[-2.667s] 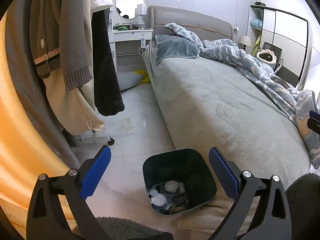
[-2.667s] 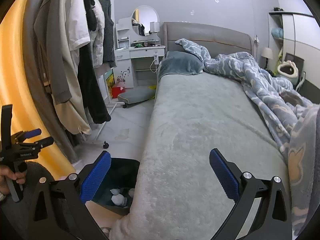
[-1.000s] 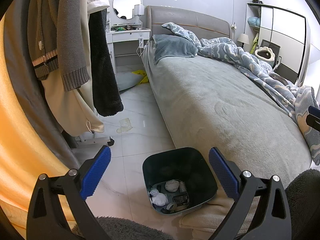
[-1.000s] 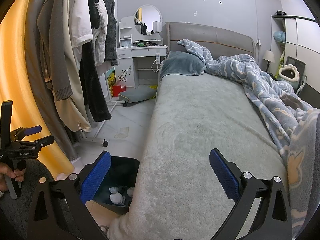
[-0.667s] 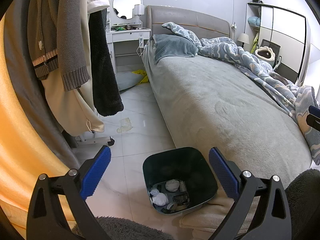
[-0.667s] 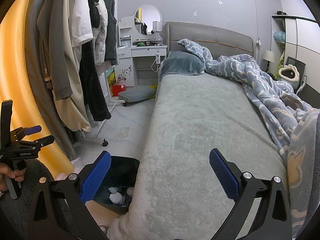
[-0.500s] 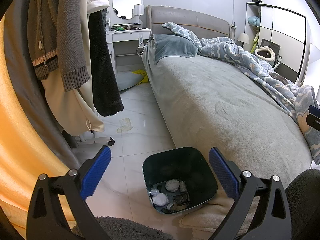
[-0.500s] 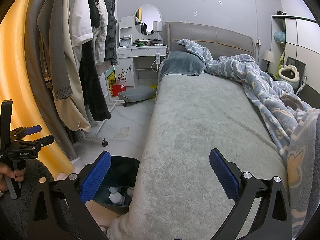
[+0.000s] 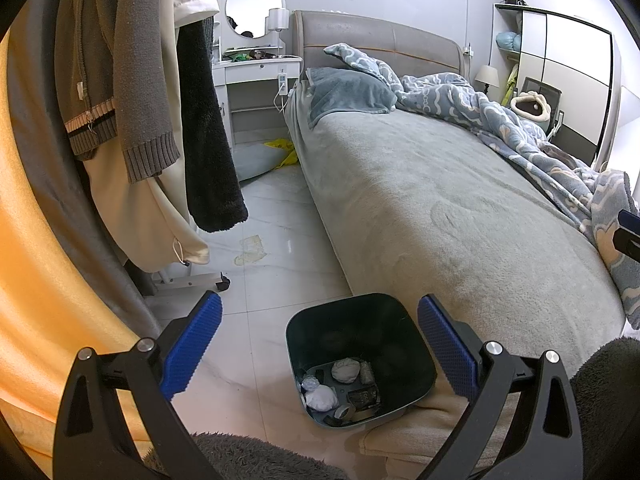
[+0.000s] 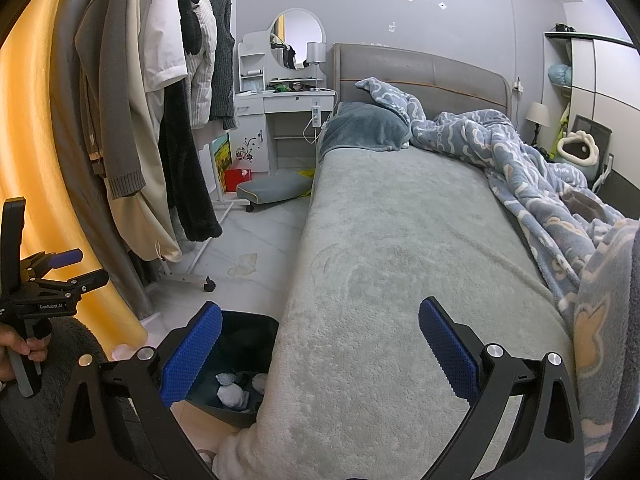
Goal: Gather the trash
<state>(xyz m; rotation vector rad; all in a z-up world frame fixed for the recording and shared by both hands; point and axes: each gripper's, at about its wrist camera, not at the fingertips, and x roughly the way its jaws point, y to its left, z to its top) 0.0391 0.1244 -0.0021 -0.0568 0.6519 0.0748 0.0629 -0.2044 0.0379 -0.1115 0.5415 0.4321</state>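
Left gripper (image 9: 318, 344) was spread wide with nothing in it, hanging right over the dark bin (image 9: 416, 368) on the white tile floor (image 9: 280, 276), tucked against the foot corner of the grey bed (image 9: 440, 200). Down in the bin sat a few white crumpled tissues (image 9: 320, 396) plus some darker bits I couldn't make out. Further up the floor a pale flattened scrap (image 9: 250, 250) lay near the wheeled base of the clothes rack (image 9: 192, 280), and something yellow (image 9: 280, 148) was by the dressing table. From the right wrist view, the right gripper (image 10: 318, 350) was also gaping and empty, hovering over the bed's edge with the bin (image 10: 240, 344) behind its left finger. The left gripper (image 10: 52, 276) showed at the far left, held in a hand (image 10: 16, 350).
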